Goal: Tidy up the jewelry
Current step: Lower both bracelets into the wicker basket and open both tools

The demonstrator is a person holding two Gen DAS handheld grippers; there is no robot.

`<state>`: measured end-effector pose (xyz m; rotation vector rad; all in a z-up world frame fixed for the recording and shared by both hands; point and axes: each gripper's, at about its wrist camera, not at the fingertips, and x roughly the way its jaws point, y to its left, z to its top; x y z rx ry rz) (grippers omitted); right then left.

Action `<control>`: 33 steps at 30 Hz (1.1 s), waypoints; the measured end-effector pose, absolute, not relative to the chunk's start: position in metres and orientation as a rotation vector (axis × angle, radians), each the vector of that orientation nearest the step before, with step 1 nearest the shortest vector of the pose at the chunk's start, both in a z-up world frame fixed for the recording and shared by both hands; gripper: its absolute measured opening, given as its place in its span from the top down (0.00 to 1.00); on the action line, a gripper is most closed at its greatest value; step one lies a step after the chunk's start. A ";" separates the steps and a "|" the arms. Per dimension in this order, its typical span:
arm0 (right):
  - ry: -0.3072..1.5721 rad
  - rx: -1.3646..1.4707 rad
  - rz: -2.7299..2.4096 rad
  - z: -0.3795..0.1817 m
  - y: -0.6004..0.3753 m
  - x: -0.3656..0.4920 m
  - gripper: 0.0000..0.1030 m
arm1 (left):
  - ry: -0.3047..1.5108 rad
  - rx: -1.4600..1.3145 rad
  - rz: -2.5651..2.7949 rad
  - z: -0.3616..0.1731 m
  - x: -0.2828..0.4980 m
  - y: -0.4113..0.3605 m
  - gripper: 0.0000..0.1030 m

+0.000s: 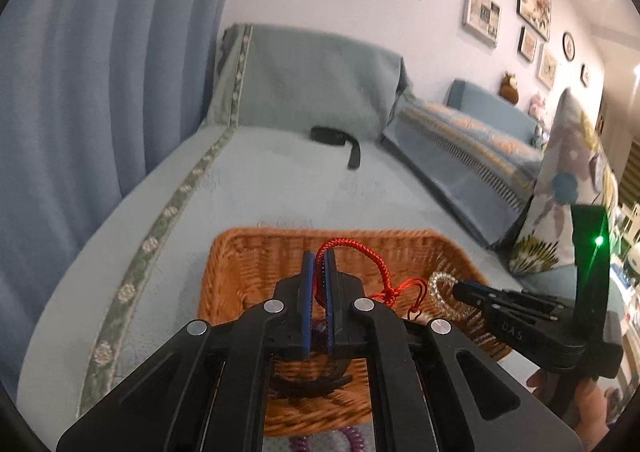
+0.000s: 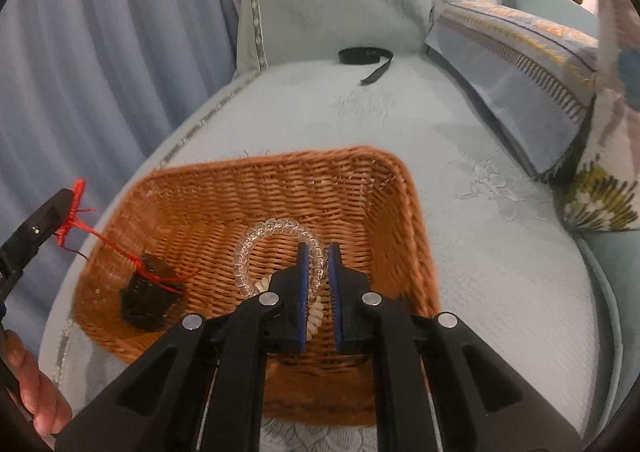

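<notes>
A woven orange basket [image 1: 248, 252] [image 2: 380, 188] sits on the pale blue sofa cover. My left gripper [image 1: 319, 252] is shut on a red braided cord bracelet [image 1: 360, 248] and holds it above the basket; the cord also shows at the left edge of the right wrist view [image 2: 74, 208]. My right gripper [image 2: 319, 248] is shut on a clear beaded bracelet [image 2: 256, 236] over the basket's inside; it also shows in the left wrist view [image 1: 440, 284]. A black item [image 2: 148, 300] and a cream shell piece [image 2: 314, 318] lie in the basket.
A black band [image 2: 366, 56] lies near the sofa back [image 1: 334, 136]. A purple coil hair tie [image 1: 352, 436] lies before the basket. A striped blanket [image 2: 520, 48] and floral pillow [image 1: 568, 180] are to the right. Blue curtain [image 1: 100, 72] hangs left.
</notes>
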<state>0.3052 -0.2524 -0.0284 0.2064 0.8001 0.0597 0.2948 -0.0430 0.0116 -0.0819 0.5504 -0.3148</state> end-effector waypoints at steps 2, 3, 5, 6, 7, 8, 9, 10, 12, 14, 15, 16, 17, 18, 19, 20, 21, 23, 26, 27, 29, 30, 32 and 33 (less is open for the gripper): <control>0.816 0.202 0.066 -0.035 -0.248 0.310 0.92 | 0.571 -0.068 -0.312 0.003 0.300 -0.047 0.97; 0.821 0.196 0.066 -0.037 -0.247 0.312 0.92 | 0.586 -0.057 -0.310 -0.002 0.302 -0.050 0.97; 0.831 0.183 0.069 -0.040 -0.243 0.314 0.92 | 0.606 -0.041 -0.320 -0.009 0.304 -0.055 0.96; 0.834 0.178 0.070 -0.042 -0.242 0.314 0.92 | 0.615 -0.040 -0.328 -0.011 0.304 -0.056 0.96; 0.833 0.179 0.069 -0.042 -0.242 0.313 0.92 | 0.622 -0.044 -0.337 -0.012 0.303 -0.057 0.87; 0.836 0.184 0.075 -0.042 -0.242 0.311 0.91 | 0.631 -0.052 -0.347 -0.013 0.302 -0.057 0.62; 0.839 0.191 0.083 -0.042 -0.243 0.311 0.90 | 0.618 -0.065 -0.345 -0.012 0.297 -0.053 0.51; 0.840 0.203 0.088 -0.042 -0.245 0.308 0.87 | 0.601 -0.064 -0.340 -0.009 0.291 -0.053 0.48; 0.835 0.229 0.094 -0.038 -0.249 0.300 0.77 | 0.584 -0.070 -0.359 -0.001 0.280 -0.048 0.49; 0.826 0.246 0.100 -0.032 -0.253 0.292 0.70 | 0.567 -0.089 -0.380 0.008 0.269 -0.041 0.49; 0.817 0.251 0.102 -0.026 -0.255 0.285 0.70 | 0.552 -0.096 -0.383 0.015 0.261 -0.035 0.49; 0.811 0.255 0.106 -0.023 -0.256 0.280 0.70 | 0.536 -0.102 -0.387 0.023 0.251 -0.029 0.49; 0.803 0.257 0.111 -0.018 -0.256 0.273 0.70 | 0.520 -0.109 -0.393 0.030 0.242 -0.023 0.49; 0.790 0.256 0.115 -0.011 -0.257 0.263 0.70 | 0.505 -0.114 -0.398 0.038 0.234 -0.020 0.49; 0.779 0.254 0.119 -0.004 -0.257 0.254 0.70 | 0.487 -0.119 -0.403 0.046 0.223 -0.013 0.49; 0.768 0.254 0.125 0.002 -0.257 0.246 0.70 | 0.466 -0.123 -0.405 0.055 0.212 -0.006 0.49; 0.760 0.254 0.129 0.006 -0.257 0.240 0.70 | 0.449 -0.127 -0.407 0.063 0.201 0.001 0.49; 0.736 0.248 0.128 0.017 -0.257 0.219 0.70 | 0.421 -0.135 -0.406 0.076 0.182 0.013 0.49; 0.708 0.253 0.132 0.028 -0.259 0.191 0.70 | 0.390 -0.177 -0.394 0.091 0.150 0.036 0.49; 0.694 0.250 0.129 0.031 -0.259 0.179 0.70 | 0.387 -0.185 -0.388 0.093 0.142 0.041 0.49; 0.676 0.241 0.122 0.035 -0.258 0.161 0.70 | 0.388 -0.199 -0.367 0.092 0.123 0.051 0.49; 0.670 0.236 0.117 0.036 -0.258 0.152 0.70 | 0.392 -0.205 -0.361 0.091 0.115 0.053 0.49; 0.666 0.231 0.114 0.035 -0.257 0.139 0.70 | 0.397 -0.218 -0.352 0.086 0.103 0.057 0.49; 0.666 0.230 0.118 0.033 -0.257 0.133 0.70 | 0.406 -0.238 -0.357 0.081 0.095 0.058 0.49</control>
